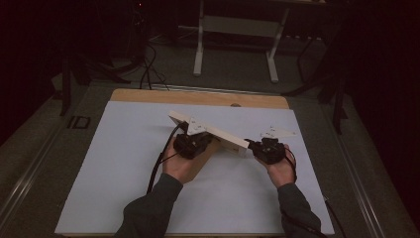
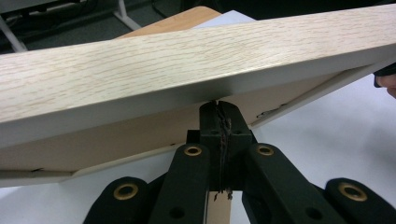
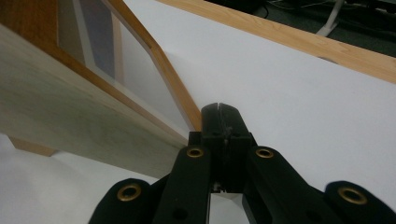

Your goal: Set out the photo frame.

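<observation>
A pale wooden picture frame [image 1: 213, 131] is held tilted above the white sheet, its left end higher and farther off. My left gripper [image 1: 202, 138] comes up under its middle. In the left gripper view the jaws are pressed together, and the left gripper [image 2: 218, 106] has its tips against the lower edge of the frame [image 2: 187, 60]. A thin pale strip shows low in the seam between the jaws; what it is I cannot tell. My right gripper [image 1: 251, 145] meets the frame's right end. The right gripper [image 3: 219, 108] is shut beside a corner of the frame [image 3: 70, 107], whose glass and brown inner border face it.
A white sheet [image 1: 124, 163] covers most of the wooden table [image 1: 198, 97], whose bare edge runs along the far side. Beyond it on the dark floor stand a desk's white legs [image 1: 198, 49] and loose cables [image 1: 146, 69]. Both cables trail back along the sleeves.
</observation>
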